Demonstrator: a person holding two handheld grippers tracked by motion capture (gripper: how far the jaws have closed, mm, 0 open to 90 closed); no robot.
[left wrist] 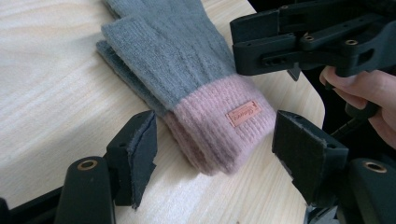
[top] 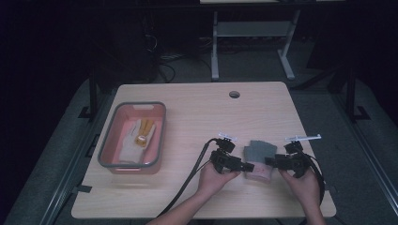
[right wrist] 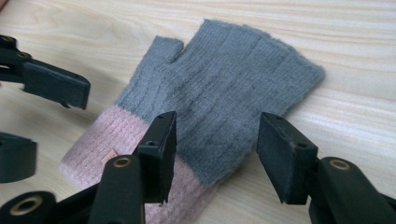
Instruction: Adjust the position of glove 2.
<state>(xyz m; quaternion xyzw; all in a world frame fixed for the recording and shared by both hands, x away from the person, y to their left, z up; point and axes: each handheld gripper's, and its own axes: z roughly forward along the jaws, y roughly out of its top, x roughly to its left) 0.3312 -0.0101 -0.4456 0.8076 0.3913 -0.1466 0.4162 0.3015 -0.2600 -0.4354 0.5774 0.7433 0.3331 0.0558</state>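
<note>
Two grippers flanked a knitted glove on the wooden surface.

The glove [top: 258,158] was fingerless, grey wool with a pink ribbed cuff bearing a small orange tag, and it lay flat near the front right of the surface [top: 197,117]. The left gripper [top: 246,166] stood at its cuff, jaws apart with the cuff end between them, pads not pressing it. The right gripper [top: 269,161] faced it from the other side, jaws likewise spread over the glove's edge, gripping nothing. A pink tray [top: 109,140] holding a pale glove [top: 136,140] sat well apart at the left. The room beyond was dark.
</note>
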